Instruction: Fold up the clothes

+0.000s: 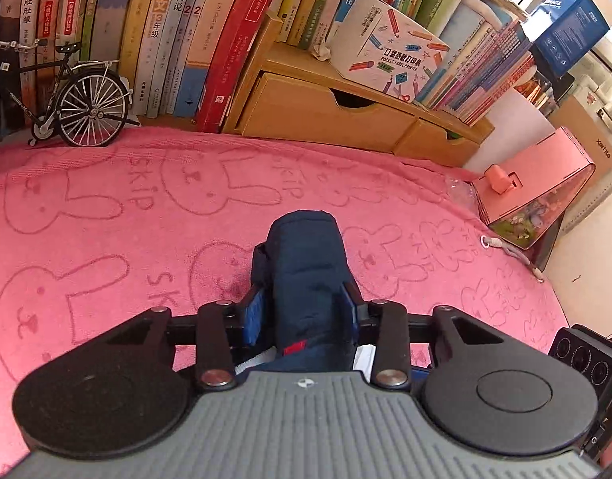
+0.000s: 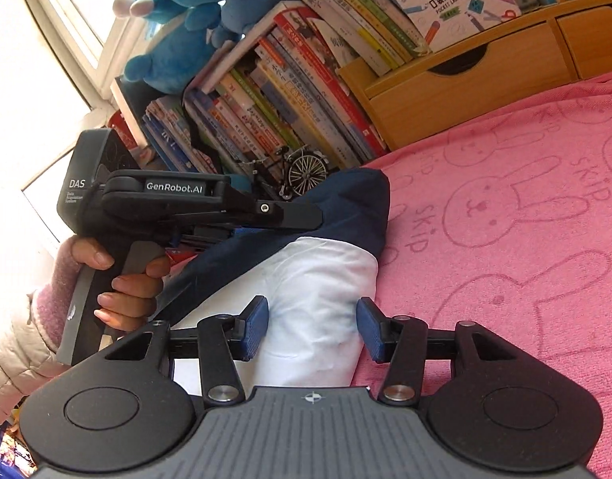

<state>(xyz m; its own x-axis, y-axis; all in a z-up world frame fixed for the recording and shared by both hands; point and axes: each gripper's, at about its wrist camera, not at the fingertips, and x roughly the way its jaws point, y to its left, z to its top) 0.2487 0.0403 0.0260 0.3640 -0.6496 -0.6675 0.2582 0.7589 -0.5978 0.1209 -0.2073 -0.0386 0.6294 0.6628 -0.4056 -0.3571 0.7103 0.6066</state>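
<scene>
Left wrist view: my left gripper (image 1: pixel 305 311) is clenched on the garment (image 1: pixel 306 263), a navy bundle pinched between both blue fingers (image 1: pixel 255 311). The navy part sticks out forward past the fingers, rolled and lifted over the pink towel (image 1: pixel 106 219) with its rabbit print. A small red tag and a strip of white fabric show at the near end, under the gripper body. Beyond the towel I see a row of books (image 1: pixel 166 40), a model bicycle (image 1: pixel 66 95) at the left, a wooden drawer unit (image 1: pixel 326 111) and a pink box (image 1: pixel 537 183) at the right. The towel covers the counter; none of the counter surface itself shows.

Right wrist view: my right gripper (image 2: pixel 312 327) is released. Its fingers (image 2: pixel 258 325) stand apart on either side of the white part of the garment (image 2: pixel 326 291); left one just touching or almost touching the cloth, right one with a gap, so no grasp there. The garment runs from the white section near me up to a navy section, which the left gripper (image 2: pixel 314 215) pinches from the left side. A hand (image 2: pixel 122 283) in a pink cuff wraps that gripper's handle. Garment sits at the left edge of the pink towel (image 2: pixel 525 239). Books (image 2: pixel 286 99), blue plush toys (image 2: pixel 178 28) and the model bicycle (image 2: pixel 302 171) are behind it.
</scene>
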